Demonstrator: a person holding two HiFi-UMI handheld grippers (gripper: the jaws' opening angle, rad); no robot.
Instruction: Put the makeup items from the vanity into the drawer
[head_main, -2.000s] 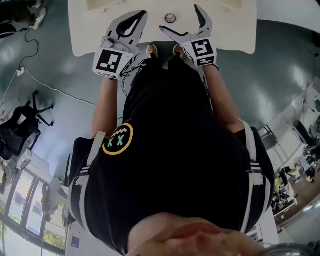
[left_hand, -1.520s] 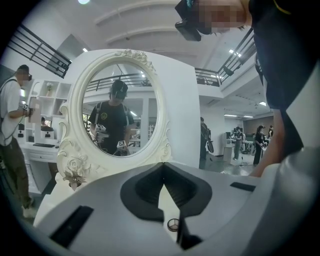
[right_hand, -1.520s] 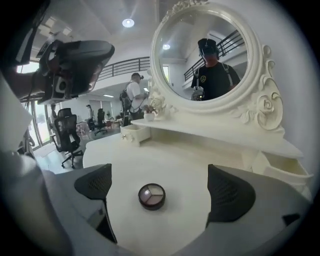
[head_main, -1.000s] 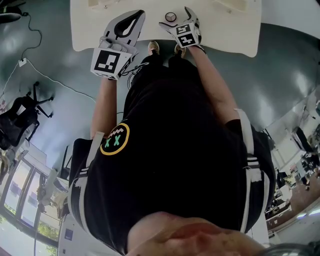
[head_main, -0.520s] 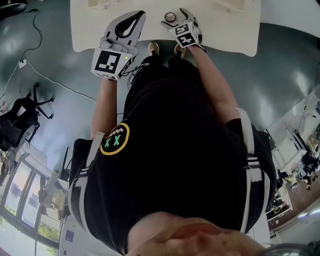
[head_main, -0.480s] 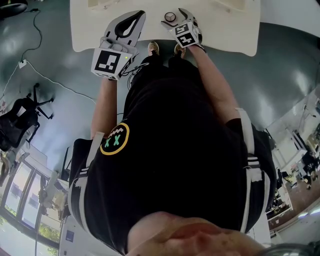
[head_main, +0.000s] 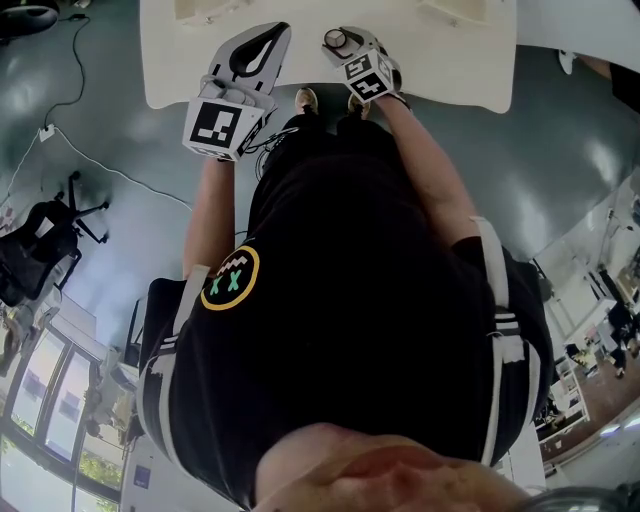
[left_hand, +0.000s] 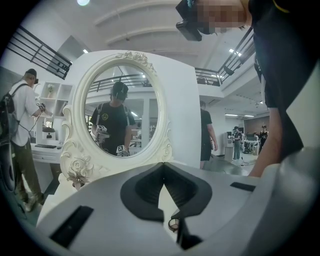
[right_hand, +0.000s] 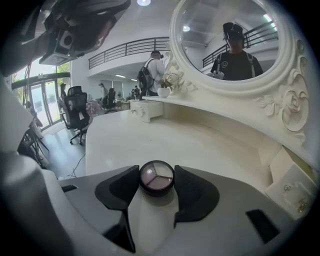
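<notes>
Round glossy black eyeshadow compact between the closing matte pads of the right claw; left claw with tips together.

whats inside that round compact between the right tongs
Through its clear lid the round compact shows three wedge-shaped pans in pale mauve shades. The right tongs, closing around it, cover its sides; its underside is hidden too.

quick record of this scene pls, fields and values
surface: white vanity top, oval mirror behind it
item: round compact, three-part pan showing
right gripper: jaws closing, round compact between the pads, pads at its sides
left gripper: shut, nothing held
storage: small drawers at the vanity's right, closed
</notes>
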